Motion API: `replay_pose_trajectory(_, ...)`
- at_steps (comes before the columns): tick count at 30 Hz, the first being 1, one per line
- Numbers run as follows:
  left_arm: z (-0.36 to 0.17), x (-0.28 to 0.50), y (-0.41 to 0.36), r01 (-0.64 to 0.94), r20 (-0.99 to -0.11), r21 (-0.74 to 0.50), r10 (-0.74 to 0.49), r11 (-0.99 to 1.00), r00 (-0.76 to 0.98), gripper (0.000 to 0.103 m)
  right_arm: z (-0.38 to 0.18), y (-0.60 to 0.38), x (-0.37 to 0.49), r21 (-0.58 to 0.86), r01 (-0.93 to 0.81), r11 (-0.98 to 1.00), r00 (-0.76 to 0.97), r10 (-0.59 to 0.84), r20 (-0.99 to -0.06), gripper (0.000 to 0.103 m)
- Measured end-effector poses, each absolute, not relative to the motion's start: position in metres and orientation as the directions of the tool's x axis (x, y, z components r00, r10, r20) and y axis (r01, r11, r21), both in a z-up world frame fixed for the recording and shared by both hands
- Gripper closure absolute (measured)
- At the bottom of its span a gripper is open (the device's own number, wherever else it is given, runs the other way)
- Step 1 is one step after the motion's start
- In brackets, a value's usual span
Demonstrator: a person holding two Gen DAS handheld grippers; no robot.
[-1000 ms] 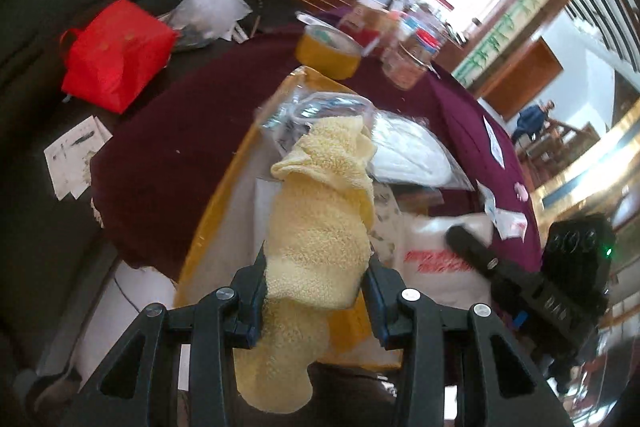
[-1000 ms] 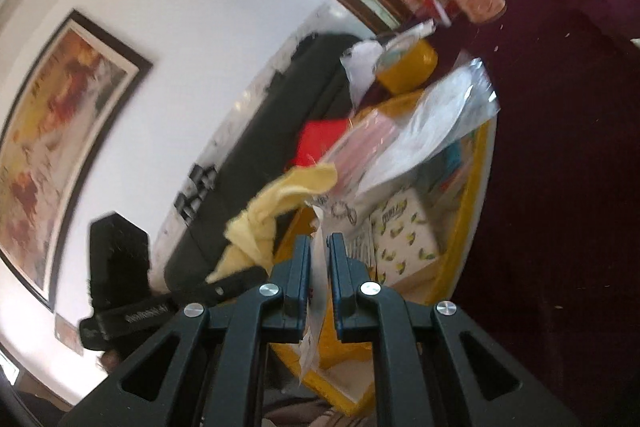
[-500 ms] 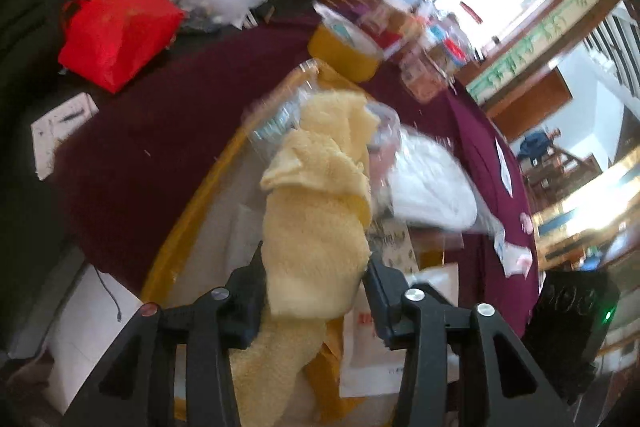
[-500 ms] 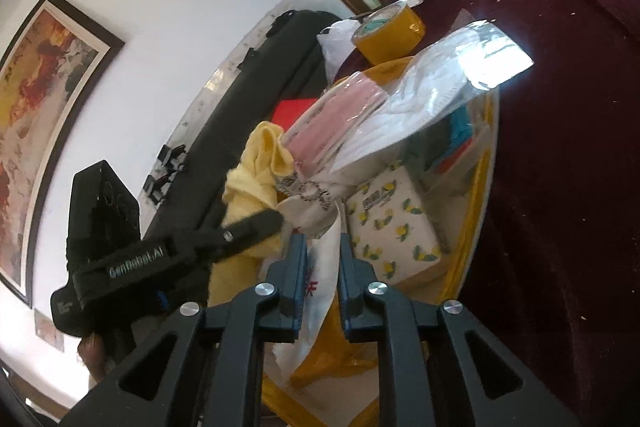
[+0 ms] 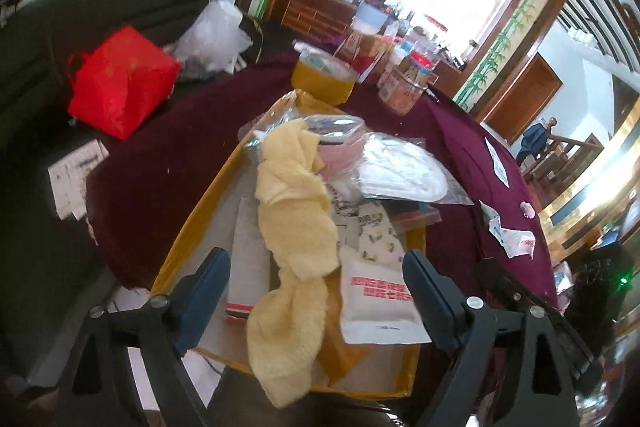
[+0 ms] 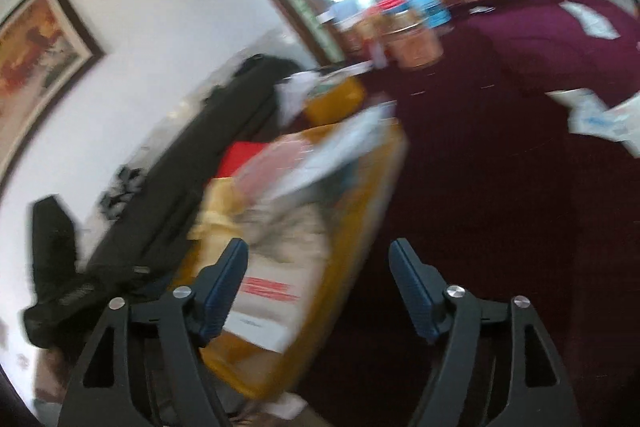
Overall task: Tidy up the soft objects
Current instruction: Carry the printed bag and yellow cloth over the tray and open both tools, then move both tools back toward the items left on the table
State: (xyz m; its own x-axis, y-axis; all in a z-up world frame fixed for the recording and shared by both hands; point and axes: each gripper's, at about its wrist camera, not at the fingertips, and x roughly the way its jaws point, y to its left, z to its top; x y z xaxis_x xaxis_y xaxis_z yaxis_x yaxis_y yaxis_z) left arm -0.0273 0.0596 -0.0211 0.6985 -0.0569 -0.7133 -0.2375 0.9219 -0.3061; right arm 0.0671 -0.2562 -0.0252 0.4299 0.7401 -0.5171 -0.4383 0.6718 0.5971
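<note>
— On the maroon tablecloth (image 5: 160, 163), where did the yellow towel (image 5: 294, 227) end up?

— Draped lengthwise in the yellow tray (image 5: 192, 227), its near end hanging over the tray's front rim. The left gripper (image 5: 316, 285) had just been opening; its jaws stood wide apart on either side of the towel, and neither pad touched it. I'd judge it had been let go there so it would lie with the other soft things.

— And the other claw?

— The right gripper (image 6: 320, 275) had also just been opening and stood spread, with nothing pinched. The white packet with red print (image 6: 264, 291) lay below and between its fingers, at the tray's near corner. That view was badly smeared, so whether a pad brushed the packet I could not tell.

— What else shared the tray?

— A clear bag of white masks (image 5: 400, 173) rested on top toward the far right, a pink item in plastic (image 5: 340, 155) beside the towel's far end, and a lemon-patterned pack (image 5: 378, 243) sat just beyond the white packet (image 5: 378, 303). Piled like that, they seemed gathered rather than sorted.

— Any writing legible?

— Two rows of red characters on the white packet, too blurred to read. Jars with labels (image 5: 408, 83) stood past the tray, beside a yellow tape roll (image 5: 324, 81); their labels were equally unreadable. A red bag (image 5: 120, 83) sat well apart on the dark sofa.
</note>
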Motion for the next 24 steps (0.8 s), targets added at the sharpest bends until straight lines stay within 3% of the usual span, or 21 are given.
replay_pose_trajectory(4, -0.013, -0.029, 0.033, -0.183, -0.696, -0.275, -0.064, 0.944, 0.715, 0.01, -0.04, -0.296, 0.076, 0.517, -0.334, 0.788, 0.514, 0.612, -0.601, 0.028)
replay_pose_trajectory(10, -0.012, -0.025, -0.007, -0.081, -0.704, -0.268, -0.138, 0.96, 0.697, 0.01, -0.069, -0.334, 0.094, 0.446, -0.173, 0.878, 0.506, 0.467, -0.725, 0.026)
replay_pose_trajectory(13, -0.014, -0.024, -0.021, -0.053, -0.711, -0.259, -0.154, 0.964, 0.686, 0.01, -0.073, -0.336, 0.09, 0.41, -0.179, 0.894, 0.506, 0.442, -0.741, 0.015)
replay_pose_trajectory(20, -0.017, -0.024, -0.042, -0.022, -0.727, -0.25, -0.173, 0.968, 0.664, 0.01, -0.08, -0.332, 0.087, 0.37, -0.272, 0.888, 0.485, 0.459, -0.744, 0.015)
replay_pose_trajectory(24, -0.018, -0.022, -0.049, -0.011, -0.728, -0.247, -0.178, 0.969, 0.662, 0.01, -0.073, -0.352, 0.086, 0.464, -0.231, 0.855, 0.446, 0.517, -0.731, 0.015)
